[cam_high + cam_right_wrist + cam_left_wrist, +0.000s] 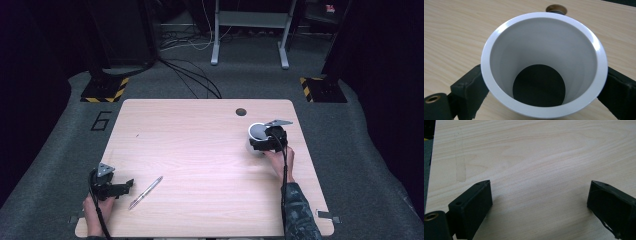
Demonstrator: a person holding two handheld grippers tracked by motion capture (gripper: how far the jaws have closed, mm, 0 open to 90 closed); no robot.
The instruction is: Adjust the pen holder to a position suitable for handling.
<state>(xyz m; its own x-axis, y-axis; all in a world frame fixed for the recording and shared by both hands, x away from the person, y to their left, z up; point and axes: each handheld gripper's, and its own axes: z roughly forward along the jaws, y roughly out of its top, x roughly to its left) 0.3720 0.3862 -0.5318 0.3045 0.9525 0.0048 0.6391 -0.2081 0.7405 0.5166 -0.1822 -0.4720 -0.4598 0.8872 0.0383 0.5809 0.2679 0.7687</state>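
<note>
One empty white cup (544, 32) on table (200, 150)

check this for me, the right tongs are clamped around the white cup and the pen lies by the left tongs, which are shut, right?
One slip: the left tongs are open, jaws wide apart over bare table in the left gripper view. The rest stands.

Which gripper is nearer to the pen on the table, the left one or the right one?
Left. The left gripper lies just beside the pen, jaws open. The right gripper is far across the table, its jaws on either side of the white cup.
</note>
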